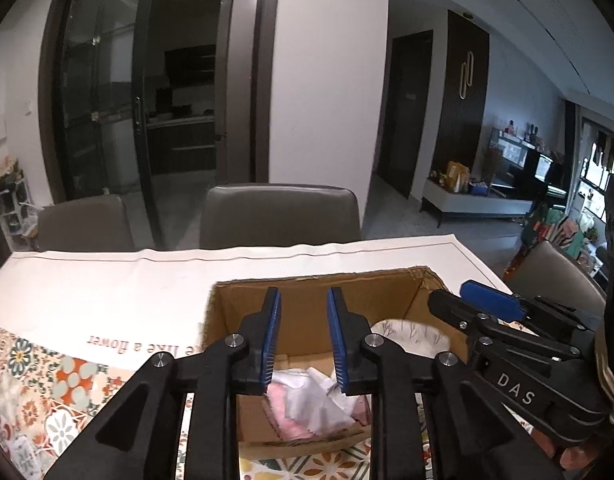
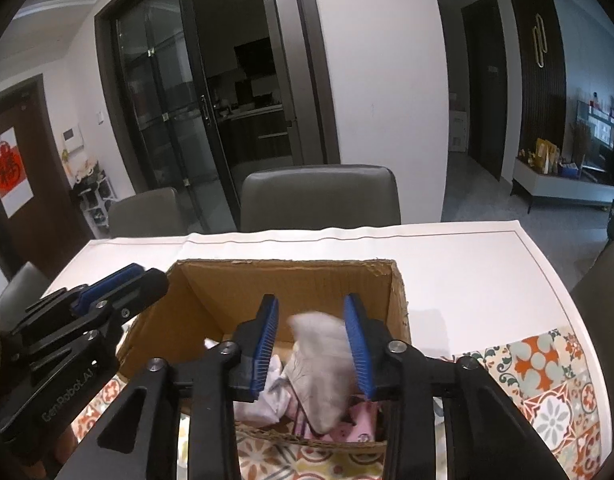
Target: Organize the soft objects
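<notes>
While both claws hang parted over the box, a blurred cloth sits between the right claw pads, loose; left claw empty.

Left tool and right tool: black frames, blue ribbed pads. Below and ahead of both, brown cardboard box holding pink and white cloths and a blurred white piece with fine dark line markings, which lies between the right tool's pads. Under the box, a white tabletop cover with thin dark border line, and nearer the tools a tile-patterned cloth in orange, grey-green and cream florals; grey chairs beyond.
</notes>
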The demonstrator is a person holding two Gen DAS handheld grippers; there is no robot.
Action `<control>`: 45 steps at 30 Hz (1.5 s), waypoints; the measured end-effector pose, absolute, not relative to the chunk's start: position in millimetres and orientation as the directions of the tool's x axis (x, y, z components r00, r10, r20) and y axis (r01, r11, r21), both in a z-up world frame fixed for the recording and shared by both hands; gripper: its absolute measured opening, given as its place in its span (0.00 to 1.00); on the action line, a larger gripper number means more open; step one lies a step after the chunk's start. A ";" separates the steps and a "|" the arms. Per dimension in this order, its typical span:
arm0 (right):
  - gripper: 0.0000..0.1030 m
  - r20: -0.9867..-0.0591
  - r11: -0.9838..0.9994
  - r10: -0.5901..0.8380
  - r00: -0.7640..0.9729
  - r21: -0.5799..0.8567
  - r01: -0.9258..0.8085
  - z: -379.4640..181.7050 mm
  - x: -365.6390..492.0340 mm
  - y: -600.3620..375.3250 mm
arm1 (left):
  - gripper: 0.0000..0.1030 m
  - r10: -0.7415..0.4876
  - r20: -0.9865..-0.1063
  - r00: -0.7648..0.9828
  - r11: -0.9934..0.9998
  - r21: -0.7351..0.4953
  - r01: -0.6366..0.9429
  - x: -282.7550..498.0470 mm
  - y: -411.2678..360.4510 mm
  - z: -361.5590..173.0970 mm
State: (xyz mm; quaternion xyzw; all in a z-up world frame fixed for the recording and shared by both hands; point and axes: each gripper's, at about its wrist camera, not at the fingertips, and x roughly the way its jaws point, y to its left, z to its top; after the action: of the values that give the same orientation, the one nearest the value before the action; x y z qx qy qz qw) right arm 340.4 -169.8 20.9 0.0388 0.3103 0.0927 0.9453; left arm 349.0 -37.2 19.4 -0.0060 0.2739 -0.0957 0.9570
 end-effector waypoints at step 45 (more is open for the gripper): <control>0.64 -0.425 0.996 0.059 0.903 0.088 -0.024 103.2 96.5 -153.7 | 0.75 -0.055 -0.427 0.903 0.998 0.005 0.064 103.2 1.8 89.2</control>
State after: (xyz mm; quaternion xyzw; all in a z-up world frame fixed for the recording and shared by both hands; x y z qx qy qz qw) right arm 96.5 -153.7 103.2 0.0404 0.2191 0.0212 0.9746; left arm 103.2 1.8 89.2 0.0092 0.2187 -0.0305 0.9753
